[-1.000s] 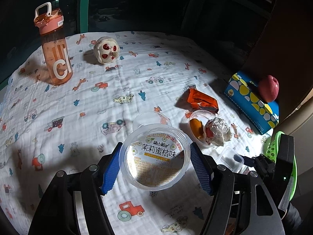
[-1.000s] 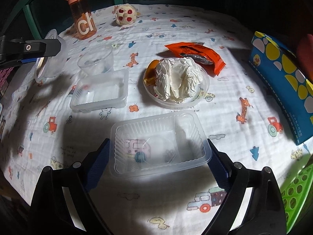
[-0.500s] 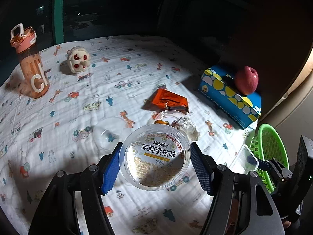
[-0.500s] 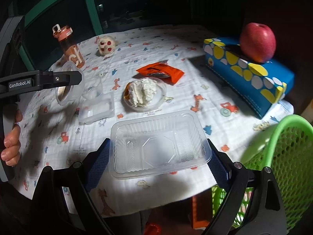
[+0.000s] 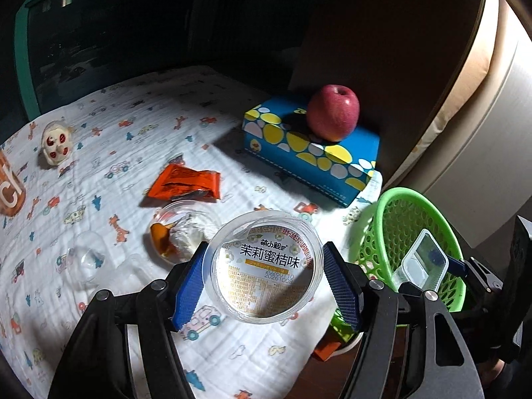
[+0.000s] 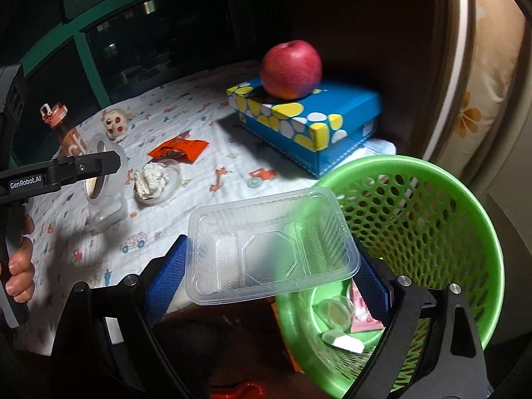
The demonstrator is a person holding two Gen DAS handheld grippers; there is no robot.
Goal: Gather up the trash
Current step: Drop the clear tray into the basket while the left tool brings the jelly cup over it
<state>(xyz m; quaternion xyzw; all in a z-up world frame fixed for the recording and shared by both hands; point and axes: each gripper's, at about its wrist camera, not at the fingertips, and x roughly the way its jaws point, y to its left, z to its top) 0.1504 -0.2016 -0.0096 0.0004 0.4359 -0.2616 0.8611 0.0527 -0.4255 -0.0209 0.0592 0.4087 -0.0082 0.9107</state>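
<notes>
Left wrist view: the left tool point(image 5: 264, 281) is clenched on a round clear cup point(image 5: 266, 266) with a printed label, its blue pads pressing the cup's two sides, held above the cloth-covered counter point(image 5: 99, 153). The green basket point(image 5: 415, 246) sits just right of the cup, past the counter's edge. Left of the basket on the counter lie a clear dish with crumpled tissue and orange peel point(image 5: 176, 232), an orange wrapper point(image 5: 186, 184) beyond it, and an empty clear cup point(image 5: 83, 259) farther left. Behind the basket a blue box point(image 5: 309, 153) carries a red apple point(image 5: 332, 113). The right tool shows at the basket's right side, its clear tray over the basket.

Right wrist view: the right tool point(image 6: 266, 271) is grasping a clear rectangular tray point(image 6: 272, 246) by its short ends; the tray's right part hangs over the green basket's point(image 6: 432, 219) rim. Inside the basket lie a small round cup point(image 6: 335, 311) and a pink packet point(image 6: 362, 312). Left of the basket, the left tool point(image 6: 99, 166) holds its round cup above the counter.
</notes>
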